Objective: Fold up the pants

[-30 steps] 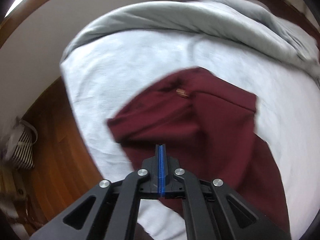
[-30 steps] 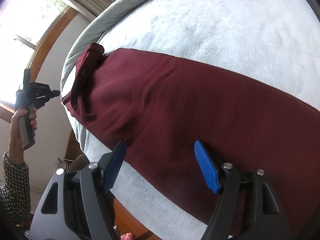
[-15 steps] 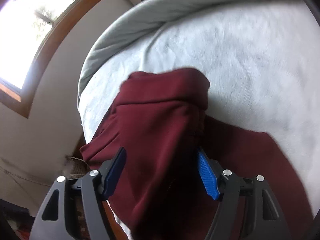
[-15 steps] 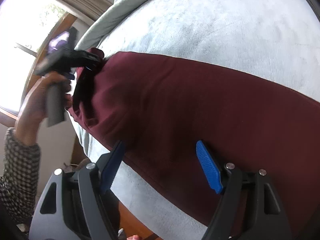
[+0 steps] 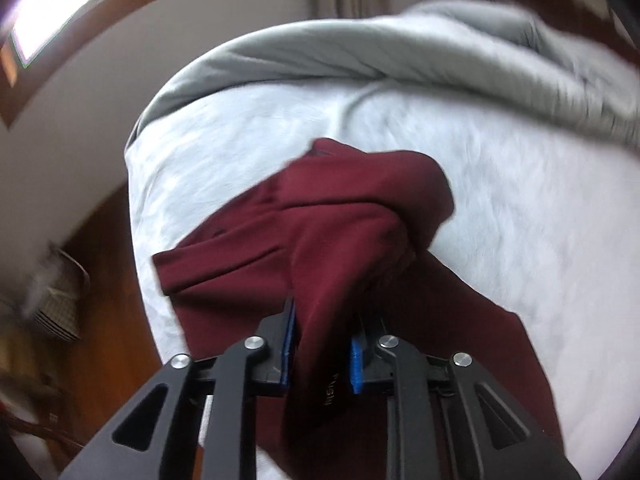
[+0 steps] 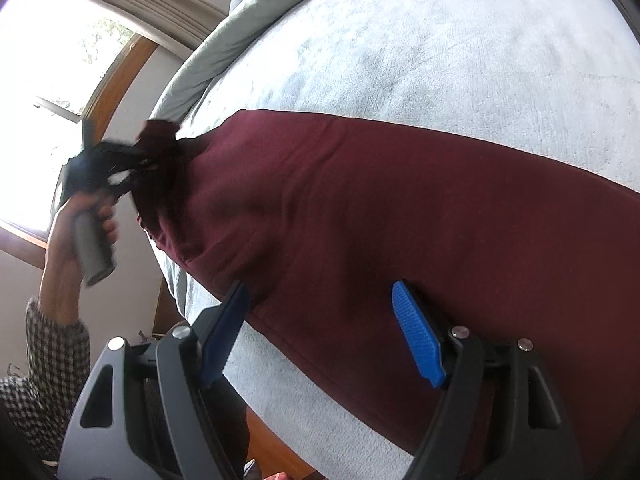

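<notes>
Dark red pants (image 6: 360, 220) lie stretched along the near edge of a pale bed cover (image 6: 440, 40). My left gripper (image 5: 322, 352) has its blue pads closing tight on a bunched fold of the pants (image 5: 360, 220) at the waist end, and the cloth rises up between them. In the right wrist view the left gripper (image 6: 132, 160) is at the pants' far left end, held by a hand (image 6: 68, 232). My right gripper (image 6: 320, 332) hovers open over the pants' near edge, its pads apart and pressing nothing.
A grey duvet (image 5: 400, 52) is heaped along the far side of the bed. Wooden floor (image 5: 108, 248) and a checked bag (image 5: 56, 300) lie left of the bed. A bright window (image 6: 60, 60) is behind the hand, and a checked sleeve (image 6: 56, 344) sits lower left.
The left gripper, shut and empty above the pants a second ago, opened around the waist end and has now closed on a fold of it. The right gripper has barely moved.
</notes>
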A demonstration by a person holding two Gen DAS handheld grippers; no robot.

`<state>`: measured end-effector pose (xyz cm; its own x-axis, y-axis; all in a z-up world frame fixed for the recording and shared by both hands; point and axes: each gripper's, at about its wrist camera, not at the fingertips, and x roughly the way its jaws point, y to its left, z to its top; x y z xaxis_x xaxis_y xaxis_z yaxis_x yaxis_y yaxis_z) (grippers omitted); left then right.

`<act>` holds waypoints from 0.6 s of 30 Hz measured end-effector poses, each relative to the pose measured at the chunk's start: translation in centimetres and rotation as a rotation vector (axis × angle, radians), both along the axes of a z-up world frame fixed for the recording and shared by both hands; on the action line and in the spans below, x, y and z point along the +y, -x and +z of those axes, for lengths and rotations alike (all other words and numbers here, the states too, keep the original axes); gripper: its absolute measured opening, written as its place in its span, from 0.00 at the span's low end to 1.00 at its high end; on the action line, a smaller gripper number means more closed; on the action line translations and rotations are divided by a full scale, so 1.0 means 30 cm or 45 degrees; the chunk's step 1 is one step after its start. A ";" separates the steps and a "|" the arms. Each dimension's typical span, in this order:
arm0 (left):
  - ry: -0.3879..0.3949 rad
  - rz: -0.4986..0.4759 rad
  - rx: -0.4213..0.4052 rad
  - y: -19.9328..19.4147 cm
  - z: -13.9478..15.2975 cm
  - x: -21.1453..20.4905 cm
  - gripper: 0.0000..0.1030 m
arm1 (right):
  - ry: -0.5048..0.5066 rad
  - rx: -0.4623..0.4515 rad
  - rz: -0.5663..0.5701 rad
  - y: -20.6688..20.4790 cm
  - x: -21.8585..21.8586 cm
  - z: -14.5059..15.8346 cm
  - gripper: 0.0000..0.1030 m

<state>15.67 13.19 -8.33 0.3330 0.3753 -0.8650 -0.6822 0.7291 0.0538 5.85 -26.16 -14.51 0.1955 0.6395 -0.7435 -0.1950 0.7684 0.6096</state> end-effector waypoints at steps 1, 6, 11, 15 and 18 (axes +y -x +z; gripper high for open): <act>0.037 0.013 -0.026 0.039 0.007 0.035 0.21 | 0.007 -0.001 0.000 0.000 0.002 0.001 0.72; 0.107 0.029 -0.054 0.176 -0.045 0.159 0.33 | 0.036 -0.001 0.004 -0.001 0.015 0.004 0.72; 0.190 0.028 -0.172 0.280 -0.046 0.249 0.42 | 0.077 0.003 0.009 -0.004 0.031 0.013 0.73; 0.194 0.016 -0.207 0.265 -0.016 0.262 0.53 | 0.095 0.008 0.002 -0.008 0.042 0.014 0.73; 0.148 0.026 -0.114 0.196 -0.045 0.283 0.53 | 0.111 0.004 0.002 -0.006 0.049 0.011 0.74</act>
<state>9.79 21.69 -9.67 0.4041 0.2818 -0.8702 -0.6951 0.7131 -0.0919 6.02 -24.68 -14.17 0.1919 0.5729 -0.7968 -0.1947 0.8180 0.5412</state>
